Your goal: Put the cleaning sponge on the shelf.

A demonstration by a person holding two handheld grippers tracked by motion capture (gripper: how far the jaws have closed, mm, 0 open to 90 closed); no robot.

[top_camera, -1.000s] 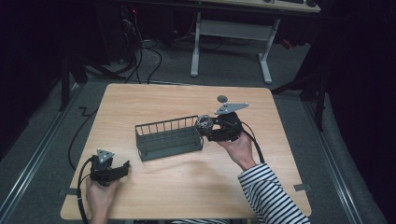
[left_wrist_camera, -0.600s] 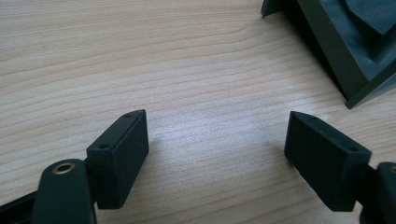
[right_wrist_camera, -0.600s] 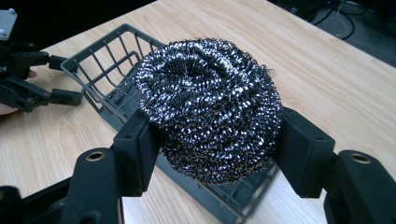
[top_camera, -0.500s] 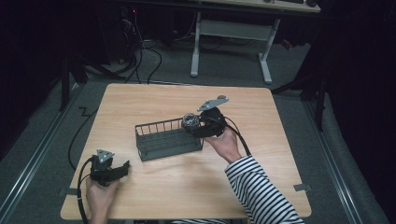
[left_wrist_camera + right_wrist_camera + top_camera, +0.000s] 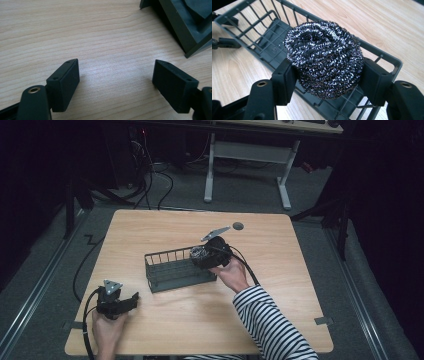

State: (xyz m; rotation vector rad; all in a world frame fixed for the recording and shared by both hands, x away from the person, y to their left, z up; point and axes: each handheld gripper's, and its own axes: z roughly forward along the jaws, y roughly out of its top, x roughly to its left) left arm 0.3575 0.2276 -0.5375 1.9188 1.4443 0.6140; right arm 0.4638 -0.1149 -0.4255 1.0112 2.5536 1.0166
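1. My right gripper [image 5: 325, 82] is clamped on the steel wool scourer [image 5: 324, 57], one jaw pressing each flank. The ball bulges upward past the pads, filling the centre of the right gripper view.

2. In the high view the scourer [image 5: 199, 254] sits at the frame's centre, held over the right end of the grey wire basket [image 5: 172, 270], above the basket floor and apparently not yet resting on it.

3. My left gripper [image 5: 125, 82] has its jaws spread wide with only bare wood between them; it holds nothing. In the high view it rests at lower left [image 5: 120, 302] on the table [image 5: 280, 285], well apart from the basket.

4. What could go wrong, as I judge it: the scourer is springy, so if I let go while it hangs near the basket's end wall it could bounce or roll over the rim onto the table.

5. Its wire strands could also snag on the pads or the basket's bars and drag the light basket, which nothing is steadying.
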